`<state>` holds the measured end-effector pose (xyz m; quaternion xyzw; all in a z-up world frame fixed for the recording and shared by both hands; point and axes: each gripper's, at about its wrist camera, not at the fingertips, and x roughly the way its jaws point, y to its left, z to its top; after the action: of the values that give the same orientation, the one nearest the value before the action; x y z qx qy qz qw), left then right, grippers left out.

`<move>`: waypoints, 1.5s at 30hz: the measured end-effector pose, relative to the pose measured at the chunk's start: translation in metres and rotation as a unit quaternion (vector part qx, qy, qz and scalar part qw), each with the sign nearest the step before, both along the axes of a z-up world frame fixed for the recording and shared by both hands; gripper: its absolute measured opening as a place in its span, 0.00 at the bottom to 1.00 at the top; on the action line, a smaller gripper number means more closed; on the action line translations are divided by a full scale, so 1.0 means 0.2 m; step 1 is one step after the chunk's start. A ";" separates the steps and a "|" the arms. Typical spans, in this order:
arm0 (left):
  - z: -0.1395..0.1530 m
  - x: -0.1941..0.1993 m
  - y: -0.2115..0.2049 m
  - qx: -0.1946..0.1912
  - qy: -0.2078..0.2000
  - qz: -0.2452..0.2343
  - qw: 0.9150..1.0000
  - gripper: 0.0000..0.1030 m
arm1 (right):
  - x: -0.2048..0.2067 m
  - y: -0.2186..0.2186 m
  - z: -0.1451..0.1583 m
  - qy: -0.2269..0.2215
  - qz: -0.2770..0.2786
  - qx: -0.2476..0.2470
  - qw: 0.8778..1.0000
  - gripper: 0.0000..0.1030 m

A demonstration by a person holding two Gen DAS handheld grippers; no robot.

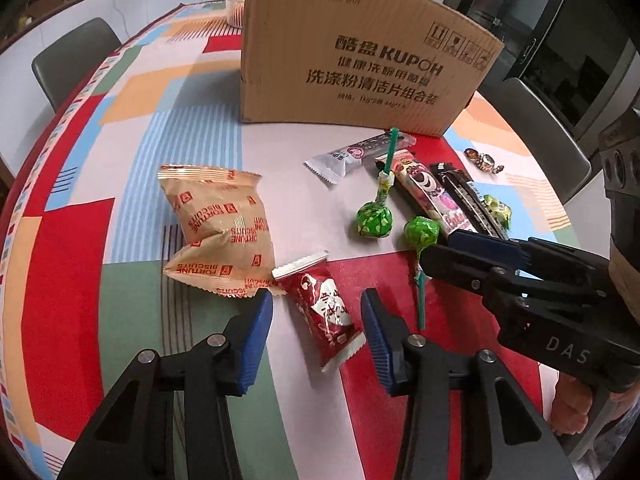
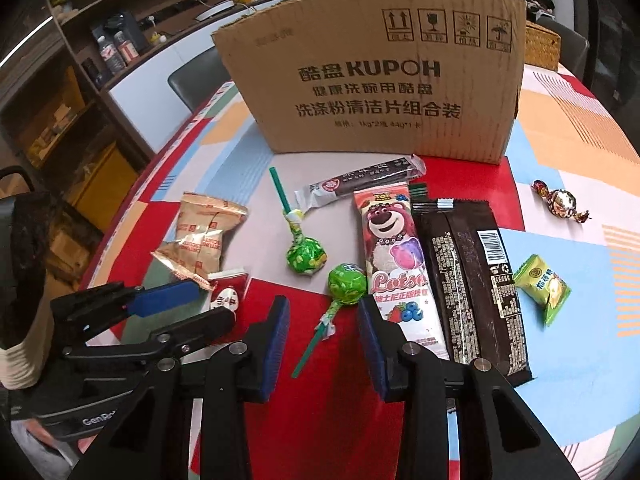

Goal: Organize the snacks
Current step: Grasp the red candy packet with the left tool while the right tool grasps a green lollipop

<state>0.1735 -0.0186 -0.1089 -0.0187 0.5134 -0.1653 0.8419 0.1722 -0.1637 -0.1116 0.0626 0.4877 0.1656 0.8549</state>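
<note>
Straddling a red snack packet (image 1: 320, 312) at the bottom centre of the left wrist view, the left gripper (image 1: 318, 312) stands partly open, its blue pads on either side of the packet without pressing on it. In the right wrist view the right gripper (image 2: 323, 320) is likewise partly open at bottom centre, with the stick of a green lollipop (image 2: 346, 286) lying between its pads, untouched. Just left of the red packet lie two tan biscuit bags (image 1: 216, 224). A second green lollipop (image 2: 306, 258) rests above the first one. To the right of them lie a pink bear-printed bar (image 2: 396, 260), a dark brown bar (image 2: 476, 280), a small green sachet (image 2: 544, 290) and a foil-wrapped candy (image 2: 562, 202). A grey-and-black bar (image 2: 360, 184) lies in front of the cardboard box (image 2: 372, 76), which stands upright on the patchwork-covered surface (image 2: 580, 140) at upper centre.
</note>
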 end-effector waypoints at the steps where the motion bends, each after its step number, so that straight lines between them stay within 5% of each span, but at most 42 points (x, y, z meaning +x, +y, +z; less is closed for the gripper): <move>1: 0.00 0.01 0.00 0.000 0.002 0.001 1.000 0.43 | 0.01 0.00 -0.01 0.002 -0.001 0.000 1.000 0.36; 10: -0.04 0.06 -0.03 0.001 0.012 0.001 1.000 0.37 | 0.08 0.01 -0.04 0.004 -0.007 -0.010 1.000 0.36; 14: -0.05 0.06 -0.03 -0.002 0.014 0.003 1.000 0.25 | 0.11 0.04 -0.06 0.007 -0.005 -0.016 1.000 0.36; 21: -0.04 0.06 -0.02 -0.007 0.012 0.003 1.000 0.23 | 0.12 0.07 -0.08 0.003 -0.002 -0.036 0.999 0.27; 35: 0.15 -0.01 -0.01 -0.019 -0.041 0.005 0.999 0.20 | 0.02 0.04 0.03 -0.022 -0.002 -0.027 0.999 0.26; 38: 0.20 -0.02 -0.01 -0.021 -0.055 0.004 0.998 0.07 | -0.01 0.03 0.10 -0.039 -0.002 -0.025 0.999 0.26; 44: 0.28 -0.03 -0.01 -0.024 -0.078 0.003 0.997 0.08 | -0.04 0.02 0.22 -0.071 -0.002 -0.024 0.997 0.26; 45: 0.27 -0.03 -0.01 -0.023 -0.073 0.004 0.997 0.15 | -0.04 0.02 0.23 -0.074 -0.002 -0.025 0.997 0.26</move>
<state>0.1678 -0.0197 -0.0551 -0.0283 0.4462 -0.1746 0.8773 0.1634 -0.1591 -0.0661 0.0300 0.4268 0.1562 0.8903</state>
